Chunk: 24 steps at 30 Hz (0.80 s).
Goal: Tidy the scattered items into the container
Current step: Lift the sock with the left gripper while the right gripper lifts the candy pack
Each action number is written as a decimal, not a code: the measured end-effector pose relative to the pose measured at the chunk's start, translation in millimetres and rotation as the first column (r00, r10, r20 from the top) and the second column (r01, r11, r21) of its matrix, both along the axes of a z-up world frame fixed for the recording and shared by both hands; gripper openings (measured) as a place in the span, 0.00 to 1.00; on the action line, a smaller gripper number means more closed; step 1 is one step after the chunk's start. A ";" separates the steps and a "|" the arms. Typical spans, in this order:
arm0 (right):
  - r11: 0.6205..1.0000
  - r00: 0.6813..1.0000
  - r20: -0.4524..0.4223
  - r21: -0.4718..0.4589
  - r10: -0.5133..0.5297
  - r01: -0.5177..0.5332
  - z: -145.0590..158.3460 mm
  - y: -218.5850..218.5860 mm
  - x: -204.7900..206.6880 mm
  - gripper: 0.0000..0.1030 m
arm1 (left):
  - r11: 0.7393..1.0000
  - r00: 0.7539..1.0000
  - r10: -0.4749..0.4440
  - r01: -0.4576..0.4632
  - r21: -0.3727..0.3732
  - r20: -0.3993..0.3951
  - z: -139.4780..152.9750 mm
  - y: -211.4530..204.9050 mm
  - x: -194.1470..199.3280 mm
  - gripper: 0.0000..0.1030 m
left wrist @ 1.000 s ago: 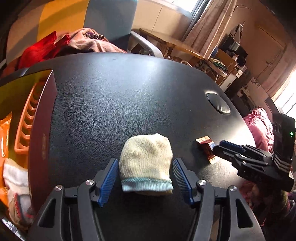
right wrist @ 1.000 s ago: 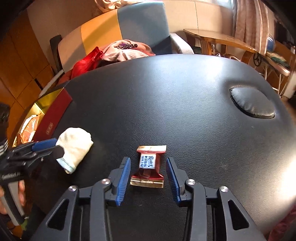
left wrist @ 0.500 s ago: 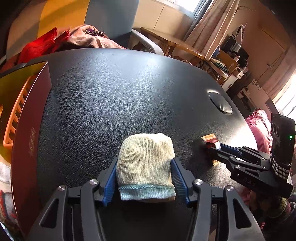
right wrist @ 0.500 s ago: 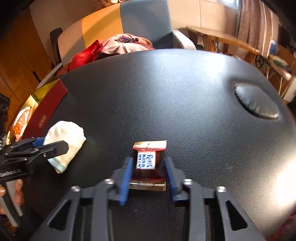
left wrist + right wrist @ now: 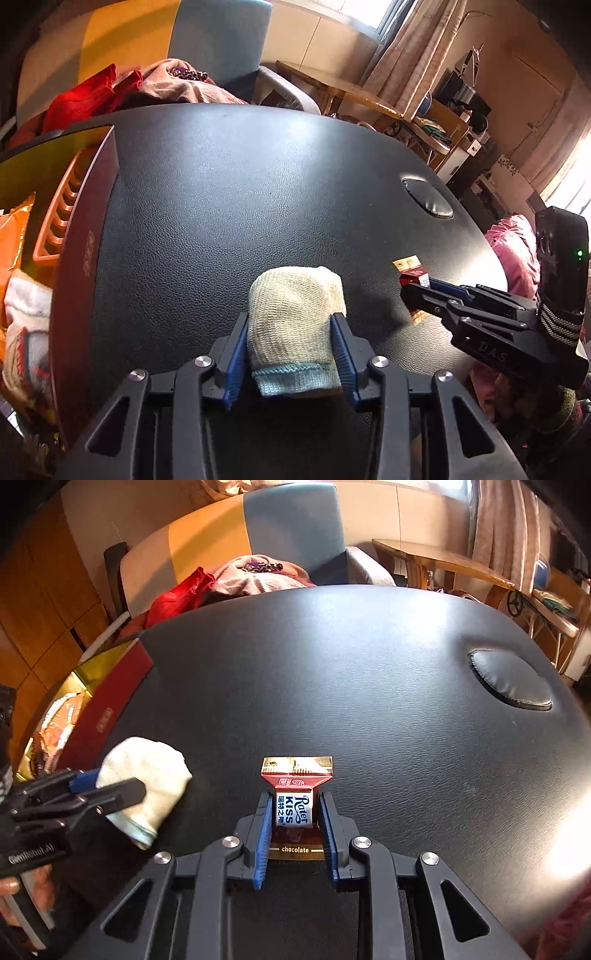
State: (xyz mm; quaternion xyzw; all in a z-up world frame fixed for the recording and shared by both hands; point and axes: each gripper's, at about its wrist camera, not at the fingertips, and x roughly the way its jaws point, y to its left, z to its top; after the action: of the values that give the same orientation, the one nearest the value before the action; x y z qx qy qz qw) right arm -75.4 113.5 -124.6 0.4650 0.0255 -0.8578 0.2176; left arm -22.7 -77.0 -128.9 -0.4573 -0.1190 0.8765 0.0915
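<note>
My left gripper (image 5: 290, 328) is shut on a cream knitted sock (image 5: 295, 325) with a pale blue cuff, its blue pads pressing both sides. The sock also shows in the right wrist view (image 5: 144, 794), held by that gripper (image 5: 110, 790). My right gripper (image 5: 293, 805) is shut on a red and gold chocolate packet (image 5: 293, 805) on the black table (image 5: 369, 686). In the left wrist view the right gripper (image 5: 413, 291) shows at the right, with the packet (image 5: 410, 269) at its tips. The red and gold box (image 5: 85, 221) stands at the table's left edge.
The box holds an orange basket (image 5: 59, 214), orange packets and white cloth. A round padded dimple (image 5: 511, 679) is set in the table at the far right. An armchair with red and pink clothes (image 5: 236, 576) stands behind the table.
Both grippers have closed: the left onto the sock, the right onto the chocolate packet. The left gripper swung a little to the right, then back left.
</note>
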 end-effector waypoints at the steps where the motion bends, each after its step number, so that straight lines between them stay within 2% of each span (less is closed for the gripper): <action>1: 1.000 1.000 -0.005 -0.007 0.005 -0.005 2.5 -2.8 2.5 0.24 | 1.000 1.000 0.001 -0.001 -0.006 -0.014 4.2 -0.7 4.3 0.41; 8: 0.998 0.999 -0.031 -0.056 0.039 -0.041 19.4 -25.1 16.8 0.24 | 1.000 0.996 0.027 -0.028 -0.010 -0.090 35.5 -14.3 25.8 0.41; 14: 0.985 0.990 -0.074 -0.118 0.121 -0.129 44.1 -65.9 26.6 0.24 | 0.991 0.980 0.134 -0.135 0.000 -0.149 65.1 -60.9 48.5 0.41; 17: 0.966 0.976 -0.091 -0.152 0.195 -0.208 56.2 -102.6 30.2 0.24 | 0.976 0.962 0.216 -0.218 0.006 -0.167 74.7 -96.3 60.4 0.41; 24: 0.908 0.919 -0.130 -0.156 0.372 -0.389 71.7 -197.7 44.9 0.24 | 0.914 0.900 0.393 -0.405 -0.025 -0.188 81.1 -181.2 89.4 0.41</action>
State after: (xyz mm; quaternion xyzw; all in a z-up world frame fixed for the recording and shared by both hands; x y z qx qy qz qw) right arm -30.4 -84.2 -52.9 0.3871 0.0490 -0.8193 0.4200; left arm 66.7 -258.2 -47.8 -0.3452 -0.1735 0.9175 -0.0941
